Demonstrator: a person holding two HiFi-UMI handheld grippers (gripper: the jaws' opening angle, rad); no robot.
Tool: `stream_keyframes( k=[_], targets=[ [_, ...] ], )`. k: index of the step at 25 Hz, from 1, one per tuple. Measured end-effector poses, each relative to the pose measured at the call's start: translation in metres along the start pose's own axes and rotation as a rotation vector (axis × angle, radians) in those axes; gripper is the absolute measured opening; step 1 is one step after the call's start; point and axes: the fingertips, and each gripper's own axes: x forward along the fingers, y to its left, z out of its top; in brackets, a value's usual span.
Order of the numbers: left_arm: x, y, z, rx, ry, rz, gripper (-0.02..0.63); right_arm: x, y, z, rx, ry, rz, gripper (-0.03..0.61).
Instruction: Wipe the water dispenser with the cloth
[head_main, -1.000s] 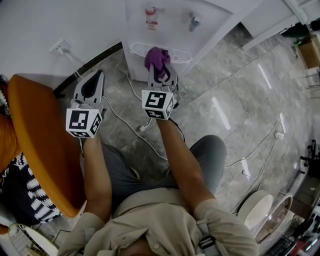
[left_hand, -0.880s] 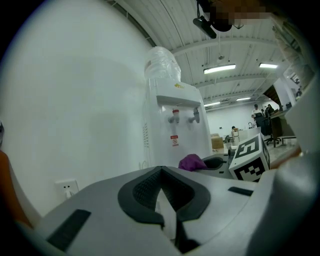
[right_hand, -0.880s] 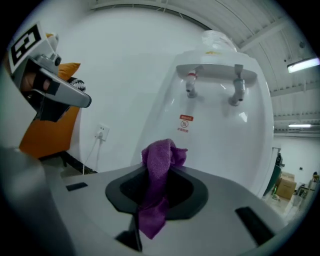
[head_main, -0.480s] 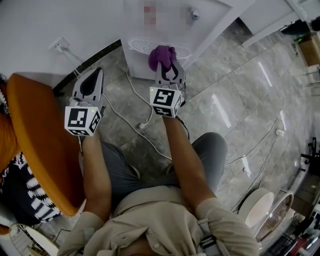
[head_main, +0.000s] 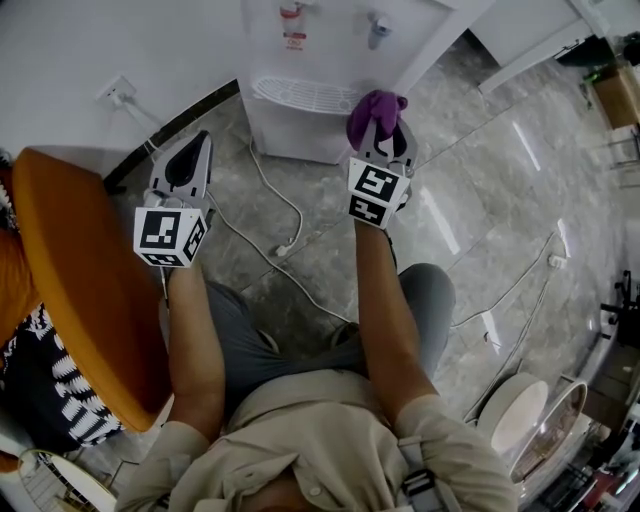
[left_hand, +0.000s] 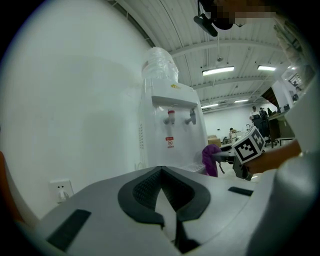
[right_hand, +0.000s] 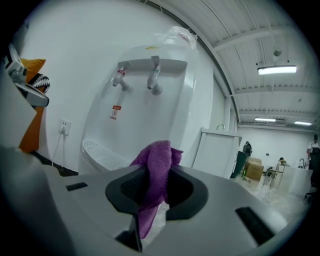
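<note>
Before the white water dispenser (head_main: 335, 50), over grey marble floor (head_main: 480, 180): right claw (head_main: 381, 128), clenched on a purple cloth (head_main: 375, 104) (bunched, its top standing out past the jaws), held just beside the right end of the drip tray (head_main: 300, 95); contact with the cabinet cannot be told. Left claw (head_main: 200, 142), jaws closed together on nothing, well to the left, aimed at the wall, wall socket (head_main: 122, 93) to its left. White cable (head_main: 290, 215) on the floor between the claws. Orange chair (head_main: 70, 280) at far left.
</note>
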Motion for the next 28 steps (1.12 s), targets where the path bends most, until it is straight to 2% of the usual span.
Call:
stream_keyframes(
  k=[6,10,15,17,22,25,28],
  targets=[
    [0.001,0.001,0.002,-0.01,-0.003,0.01,0.015,0.027,0.036,0.026,-0.017,0.011,0.083,0.086],
    [-0.003,0.007,0.004,-0.019,-0.006,0.028,0.015,0.051,0.092,0.045,-0.068,0.033,0.186,0.086],
    [-0.004,0.01,0.006,-0.018,-0.012,0.037,0.015,0.049,0.169,0.069,-0.133,-0.019,0.368,0.086],
    [-0.003,0.01,0.005,-0.014,-0.007,0.035,0.015,0.051,0.18,0.078,-0.122,-0.034,0.398,0.086],
    [-0.003,0.015,0.002,-0.017,-0.004,0.037,0.015,0.051,0.16,0.088,-0.095,-0.06,0.371,0.084],
    [0.001,0.015,-0.001,-0.022,-0.003,0.03,0.015,0.046,0.125,0.091,-0.052,-0.078,0.298,0.083],
    [0.005,0.012,-0.003,-0.026,-0.004,0.017,0.015,0.04,0.079,0.095,0.005,-0.102,0.185,0.083]
  ],
)
